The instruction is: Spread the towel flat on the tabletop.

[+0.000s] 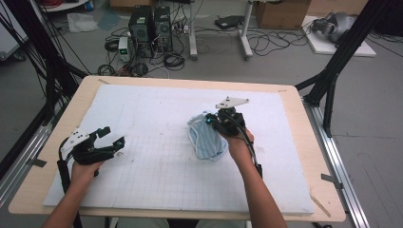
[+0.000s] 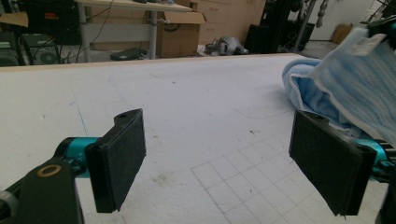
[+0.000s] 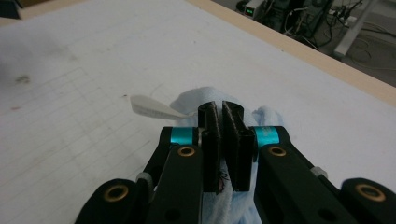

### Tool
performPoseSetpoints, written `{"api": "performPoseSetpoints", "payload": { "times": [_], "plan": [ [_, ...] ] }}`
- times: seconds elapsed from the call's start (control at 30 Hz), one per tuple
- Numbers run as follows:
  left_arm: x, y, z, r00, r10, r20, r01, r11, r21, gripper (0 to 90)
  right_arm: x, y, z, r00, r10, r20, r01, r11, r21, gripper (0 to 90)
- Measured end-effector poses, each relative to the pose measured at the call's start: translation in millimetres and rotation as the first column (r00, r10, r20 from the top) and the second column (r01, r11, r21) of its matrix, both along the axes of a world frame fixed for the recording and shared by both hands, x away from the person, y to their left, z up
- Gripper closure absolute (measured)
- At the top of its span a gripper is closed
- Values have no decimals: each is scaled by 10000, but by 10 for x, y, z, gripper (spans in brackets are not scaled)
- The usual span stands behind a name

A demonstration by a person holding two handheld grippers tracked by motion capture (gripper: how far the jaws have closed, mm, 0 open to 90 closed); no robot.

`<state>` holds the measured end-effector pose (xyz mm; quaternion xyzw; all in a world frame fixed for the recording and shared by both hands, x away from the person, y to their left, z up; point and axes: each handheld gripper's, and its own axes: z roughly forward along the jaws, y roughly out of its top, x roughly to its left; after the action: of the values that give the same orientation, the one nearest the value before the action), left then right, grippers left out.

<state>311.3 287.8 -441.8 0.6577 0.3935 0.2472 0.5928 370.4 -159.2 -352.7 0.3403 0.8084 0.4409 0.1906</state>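
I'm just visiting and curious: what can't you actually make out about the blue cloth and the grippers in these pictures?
- Cloth, high view: the right gripper and hand cover its near edge, so its full shape is unclear.
- Cloth, left gripper view: cut off by the right edge and partly behind a jaw.
- Cloth, right gripper view: the shut jaws hide the pinched part.
- White tag: any print is too small to read.

No readable text, label, brand or number showed anywhere — the white tag (image 3: 152, 107) on the blue cloth (image 3: 196, 100) was blank from this side, and the boxes (image 2: 180, 32) too blurred.
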Motion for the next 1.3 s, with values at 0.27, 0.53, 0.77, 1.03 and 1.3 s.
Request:
{"api": "performPoseSetpoints", "payload": {
  "times": [0.27, 0.53, 0.77, 1.03, 1.3],
  "plan": [
    [-3, -7, 3, 10000, 10, 8, -10, 10000, 34, 191, -506, -466, 0, 9993, -44, 361, 20, 9979, 649, 856],
    [-8, 4, 4, 9999, 102, 3, -102, 9999, -6, 191, -854, -870, -201, 9983, -557, 180, 540, 9950, 845, 856],
    [-8, 0, 5, 9999, 116, 8, -116, 9999, 36, 191, -1083, -1116, -412, 9963, -731, -446, 761, 9947, 698, 854],
    [-4, -4, 1, 9999, 146, -1, -146, 9999, 45, 191, -1092, -1226, -428, 9879, -1488, -449, 1527, 9830, 1017, 536],
    [5, -14, 3, 9999, 125, -14, -125, 9999, 36, 191, -552, -767, -115, 9900, -1396, 196, 1373, 9862, 921, 268]
  ]
}}
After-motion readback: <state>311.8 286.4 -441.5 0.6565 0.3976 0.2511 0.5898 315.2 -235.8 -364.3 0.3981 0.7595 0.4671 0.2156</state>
